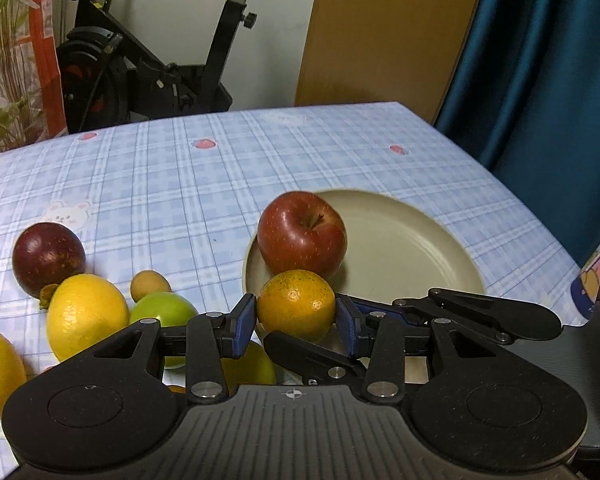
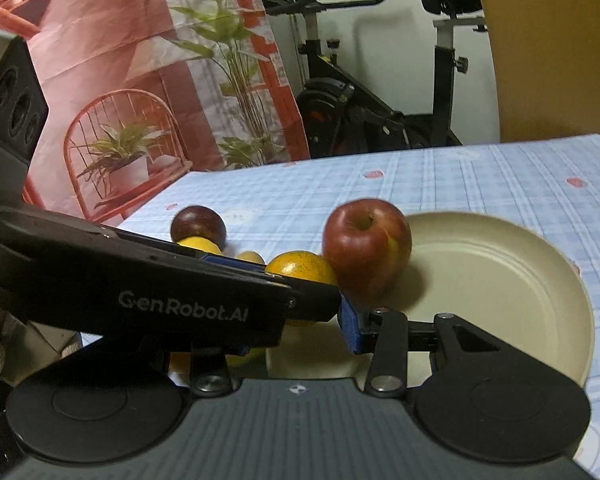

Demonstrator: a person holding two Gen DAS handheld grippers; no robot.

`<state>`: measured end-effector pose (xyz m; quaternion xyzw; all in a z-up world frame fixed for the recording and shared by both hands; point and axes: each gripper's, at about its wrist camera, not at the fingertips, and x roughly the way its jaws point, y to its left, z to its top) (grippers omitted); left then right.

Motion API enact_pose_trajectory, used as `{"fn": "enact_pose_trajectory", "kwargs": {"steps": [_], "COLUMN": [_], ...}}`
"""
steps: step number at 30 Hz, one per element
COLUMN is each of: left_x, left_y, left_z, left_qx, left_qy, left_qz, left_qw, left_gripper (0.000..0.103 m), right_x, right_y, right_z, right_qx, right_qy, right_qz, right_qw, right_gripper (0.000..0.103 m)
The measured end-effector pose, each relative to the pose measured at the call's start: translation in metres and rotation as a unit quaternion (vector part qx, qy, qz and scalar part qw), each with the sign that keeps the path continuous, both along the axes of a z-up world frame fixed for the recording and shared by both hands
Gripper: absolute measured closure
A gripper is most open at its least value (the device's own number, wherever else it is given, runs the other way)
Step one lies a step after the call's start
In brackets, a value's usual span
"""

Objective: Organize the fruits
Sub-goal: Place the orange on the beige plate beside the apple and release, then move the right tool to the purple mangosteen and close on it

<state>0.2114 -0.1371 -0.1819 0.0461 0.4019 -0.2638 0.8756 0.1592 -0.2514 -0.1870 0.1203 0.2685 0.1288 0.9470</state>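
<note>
One checked tablecloth (image 1: 188, 184); exercise bike (image 1: 148, 68) behind table.

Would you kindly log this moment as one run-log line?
left gripper: shut on orange at plate rim | right gripper: state unclear, beside it | apple: on plate

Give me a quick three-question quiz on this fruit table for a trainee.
1. True or false: the red apple sits on the plate.
2. The left gripper is shut on: A lemon, B orange, C lime?
3. In the left wrist view, on which side of the plate is the dark purple fruit?
Key: 1 true; 2 B; 3 left.
</note>
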Motion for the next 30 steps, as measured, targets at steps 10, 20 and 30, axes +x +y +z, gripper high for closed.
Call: {"fn": "enact_pose_trajectory", "kwargs": {"steps": [10, 20, 30], "left_x": [0.004, 0.000, 0.000], "left_y": [-0.011, 0.007, 0.082], "left_z": [-0.007, 0.004, 0.032], "left_qx": [0.011, -0.007, -0.078], "left_qy": [-0.006, -0.009, -0.026], "left_qz": [-0.009, 0.011, 0.088], "left_qw": [0.9999, 0.9999, 0.9928], "left_gripper": [0.057, 0.055, 0.048], "right_x": [0.007, 0.007, -0.006], "right_y": [0.001, 0.004, 0.018], "right_z": [-0.005, -0.003, 0.016], "right_qx": [-0.008, -0.022, -0.048], "right_qy": [0.007, 0.004, -0.039], "right_qz": [-0.017, -0.023, -0.025], "right_qw": [1.000, 0.999, 0.998], "right_gripper": [0.058, 0.056, 0.052]}}
